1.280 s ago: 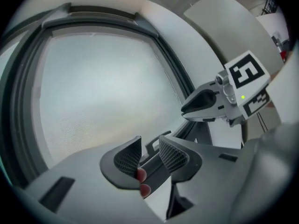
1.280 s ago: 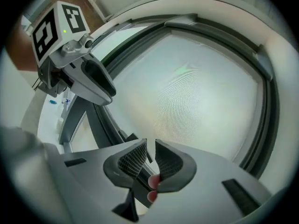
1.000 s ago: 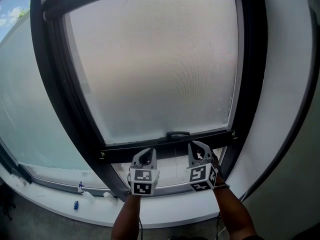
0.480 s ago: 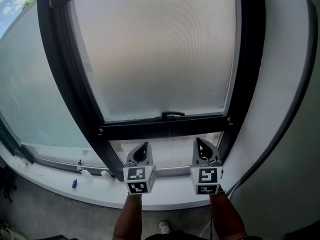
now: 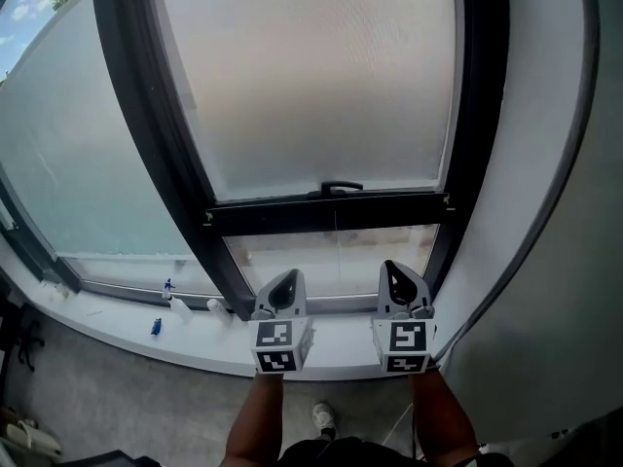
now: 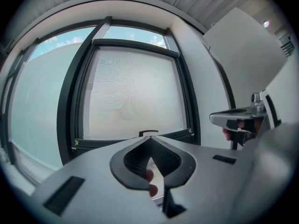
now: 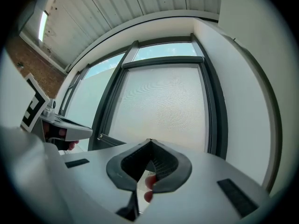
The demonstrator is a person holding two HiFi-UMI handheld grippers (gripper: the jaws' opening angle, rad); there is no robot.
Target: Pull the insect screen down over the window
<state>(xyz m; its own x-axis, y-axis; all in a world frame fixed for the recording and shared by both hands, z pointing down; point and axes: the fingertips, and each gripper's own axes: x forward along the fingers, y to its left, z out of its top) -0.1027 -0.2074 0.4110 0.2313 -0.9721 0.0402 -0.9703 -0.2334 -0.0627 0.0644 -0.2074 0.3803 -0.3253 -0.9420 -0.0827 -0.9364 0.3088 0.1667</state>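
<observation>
The insect screen [image 5: 321, 86] covers most of the black-framed window. Its dark bottom bar [image 5: 282, 216] with a small handle [image 5: 334, 188] hangs above a strip of uncovered glass [image 5: 336, 258]. My left gripper [image 5: 290, 276] and right gripper [image 5: 391, 267] are side by side over the sill, below the bar and apart from it. Both are shut with nothing between the jaws. In the left gripper view the shut tips [image 6: 149, 137] point at the handle [image 6: 148, 132]. In the right gripper view the tips [image 7: 149, 140] point at the screen [image 7: 163, 101].
A white sill [image 5: 195, 343] runs under the window, with small blue and white items [image 5: 161, 309] on its left part. A fixed pane [image 5: 68, 163] lies to the left, a white wall [image 5: 545, 212] to the right. A shoe [image 5: 324, 416] shows on the floor.
Both grippers have drawn back from the bottom bar toward the person and sunk a little, staying shut. The bar now stands well clear of their tips.
</observation>
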